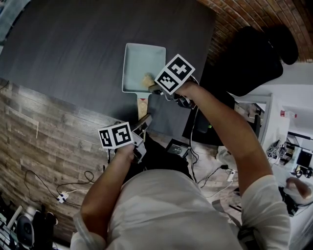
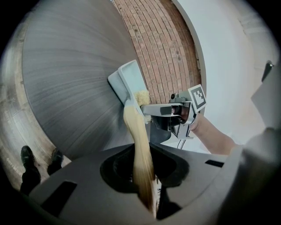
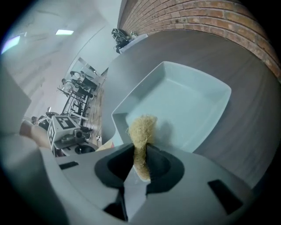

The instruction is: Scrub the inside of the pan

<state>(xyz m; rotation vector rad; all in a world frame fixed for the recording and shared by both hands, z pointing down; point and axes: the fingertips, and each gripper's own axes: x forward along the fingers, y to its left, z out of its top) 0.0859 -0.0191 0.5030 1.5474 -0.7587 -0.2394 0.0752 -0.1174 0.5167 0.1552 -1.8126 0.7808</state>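
Observation:
A square pale blue-grey pan (image 1: pixel 142 61) lies on the dark table (image 1: pixel 73 49), its wooden handle (image 1: pixel 142 108) pointing toward me. My left gripper (image 1: pixel 141 127) is shut on that handle (image 2: pixel 139 154), which runs straight out between its jaws to the pan (image 2: pixel 128 79). My right gripper (image 1: pixel 155 88) is shut on a tan fibrous scrubber (image 1: pixel 147 80) and points steeply down at the pan's near right corner. In the right gripper view the scrubber (image 3: pixel 141 129) sticks out of the right gripper (image 3: pixel 138 165) over the pan's near rim, with the pan floor (image 3: pixel 184 105) beyond it looking bare.
The table's near edge (image 1: pixel 98 111) runs just behind the handle, with wood-look floor (image 1: pixel 44 141) and cables (image 1: pixel 63 195) below it. A brick wall (image 1: pixel 244 12) and a black seat (image 1: pixel 254 58) stand at the right. A black box (image 1: pixel 177 148) lies by my body.

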